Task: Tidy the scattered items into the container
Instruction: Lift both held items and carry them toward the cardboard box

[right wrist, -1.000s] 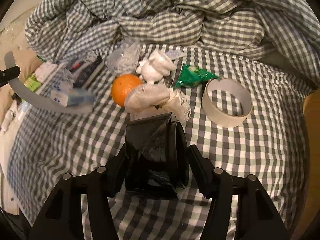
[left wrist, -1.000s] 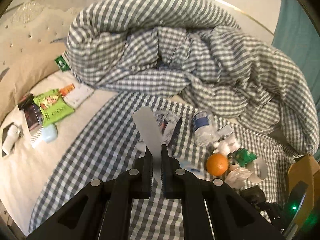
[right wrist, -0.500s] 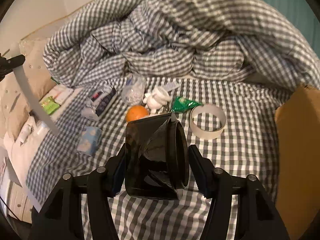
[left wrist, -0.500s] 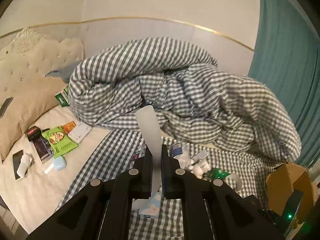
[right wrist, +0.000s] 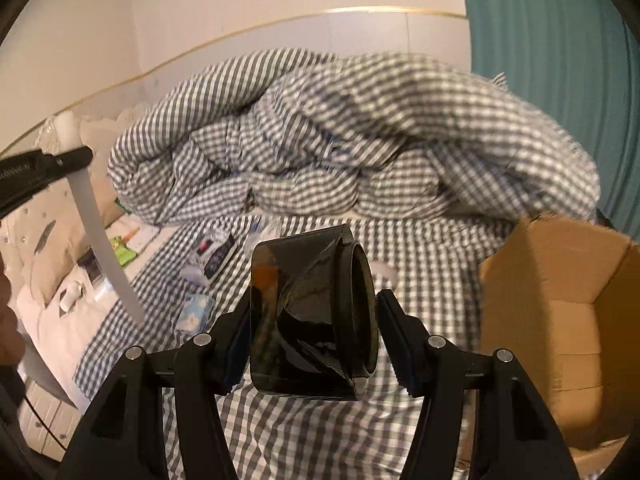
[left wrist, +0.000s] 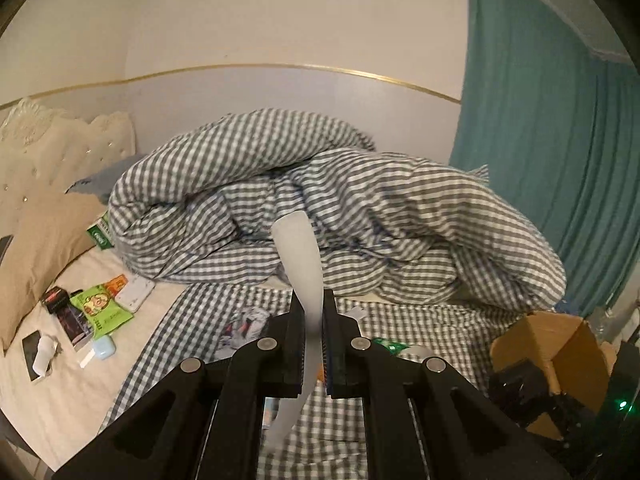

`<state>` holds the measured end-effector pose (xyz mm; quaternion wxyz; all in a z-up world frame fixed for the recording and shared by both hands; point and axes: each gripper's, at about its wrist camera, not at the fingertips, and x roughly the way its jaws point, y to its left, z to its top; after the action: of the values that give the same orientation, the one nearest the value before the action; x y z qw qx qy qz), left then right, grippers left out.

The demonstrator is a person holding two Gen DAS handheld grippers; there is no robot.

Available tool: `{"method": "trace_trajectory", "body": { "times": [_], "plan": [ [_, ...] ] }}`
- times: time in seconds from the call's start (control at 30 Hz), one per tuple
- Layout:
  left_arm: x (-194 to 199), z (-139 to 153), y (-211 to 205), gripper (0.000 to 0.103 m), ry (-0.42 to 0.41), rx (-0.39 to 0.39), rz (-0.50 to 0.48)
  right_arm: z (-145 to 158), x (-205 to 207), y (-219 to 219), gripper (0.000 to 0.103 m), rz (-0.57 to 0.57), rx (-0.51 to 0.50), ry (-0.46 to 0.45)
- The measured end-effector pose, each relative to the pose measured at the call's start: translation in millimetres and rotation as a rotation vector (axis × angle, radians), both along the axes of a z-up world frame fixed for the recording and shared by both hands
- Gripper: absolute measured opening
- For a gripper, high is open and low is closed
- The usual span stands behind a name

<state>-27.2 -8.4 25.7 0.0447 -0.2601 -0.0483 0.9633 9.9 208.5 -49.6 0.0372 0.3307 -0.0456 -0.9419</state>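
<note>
My left gripper [left wrist: 313,312] is shut on a curved pale grey plastic strip [left wrist: 300,264] that sticks up past the fingers and hangs below them. The strip also shows at the left of the right wrist view [right wrist: 94,220]. My right gripper [right wrist: 312,312] is shut on a black tape roll [right wrist: 310,316] with a loose glossy flap, held above the checked sheet [right wrist: 424,252]. An open cardboard box [right wrist: 560,300] stands to the right of it, and shows at the lower right of the left wrist view [left wrist: 556,344].
A bunched checked duvet [left wrist: 320,208] fills the back of the bed. Snack packets [left wrist: 100,308], a blue case [left wrist: 104,347] and other small items lie on the cream sheet at left. A tissue pack [right wrist: 195,312] and packets lie on the checked sheet. A teal curtain [left wrist: 560,140] hangs right.
Both grippers have risen and tilted up, still holding the strip and the black roll. The bed items have dropped low in view and the cardboard box has come closer on the right.
</note>
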Motion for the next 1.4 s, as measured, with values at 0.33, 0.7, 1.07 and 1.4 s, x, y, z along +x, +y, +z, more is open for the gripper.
{"method": "trace_trajectory", "body": {
  "times": [0.33,0.7,1.07,1.4],
  "plan": [
    [18.9,17.5,60.6,0.006,0.025,-0.012,-0.109,55.8,41.3,42.5,0.058,-0.085,0.01,0.105],
    [34.0,35.2,144.3,0.006,0.05,-0.008,-0.263,82.7,78.3,117.3,0.058,-0.236,0.039,0.149],
    [46.3,31.1,235.7,0.006,0.03,-0.015,-0.428,54.2,99.1,205.0,0.058,-0.408,0.031,0.057],
    [52.4,26.8,291.7,0.006,0.023,-0.042,-0.514,22.2,103.6,246.9,0.07,-0.477,0.016,0.001]
  ]
}}
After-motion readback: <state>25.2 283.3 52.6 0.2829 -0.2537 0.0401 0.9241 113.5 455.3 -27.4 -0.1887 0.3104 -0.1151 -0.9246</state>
